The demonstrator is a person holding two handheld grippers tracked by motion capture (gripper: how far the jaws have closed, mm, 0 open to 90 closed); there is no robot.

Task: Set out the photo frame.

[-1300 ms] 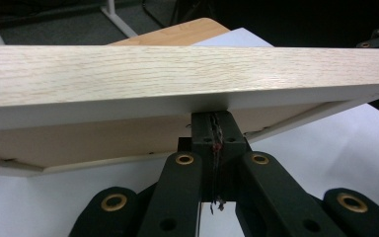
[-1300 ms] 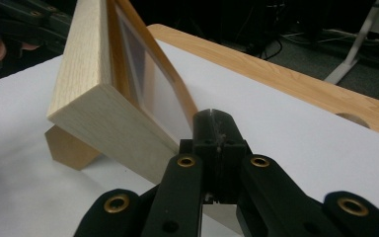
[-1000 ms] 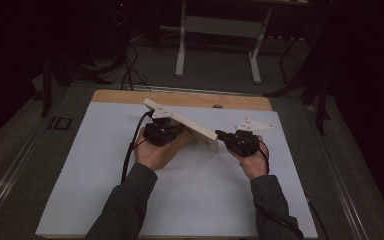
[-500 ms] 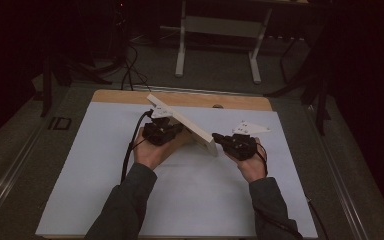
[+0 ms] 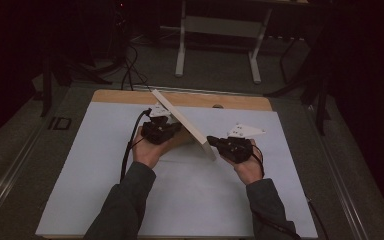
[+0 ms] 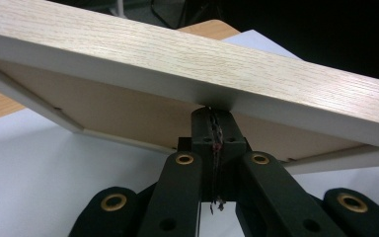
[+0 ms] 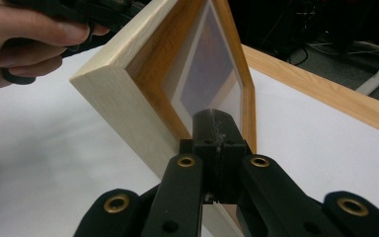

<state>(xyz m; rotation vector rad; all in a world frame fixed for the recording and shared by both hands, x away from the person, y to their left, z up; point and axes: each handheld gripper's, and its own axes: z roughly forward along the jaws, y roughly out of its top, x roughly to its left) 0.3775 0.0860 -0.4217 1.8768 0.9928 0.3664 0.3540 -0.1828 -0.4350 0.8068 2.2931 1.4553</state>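
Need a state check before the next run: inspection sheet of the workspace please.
Surface: white sheet over a wooden table.
Job's things: light wood picture frame, tilted on edge between the grippers.
Clutter: nothing seen.
Grippers: left gripper shut, tips against the frame's rear side; right gripper shut, tips at the glazed front.
Cables: black cable trailing from the left gripper; more on the floor.
Surroundings: dark room, white metal stand behind.
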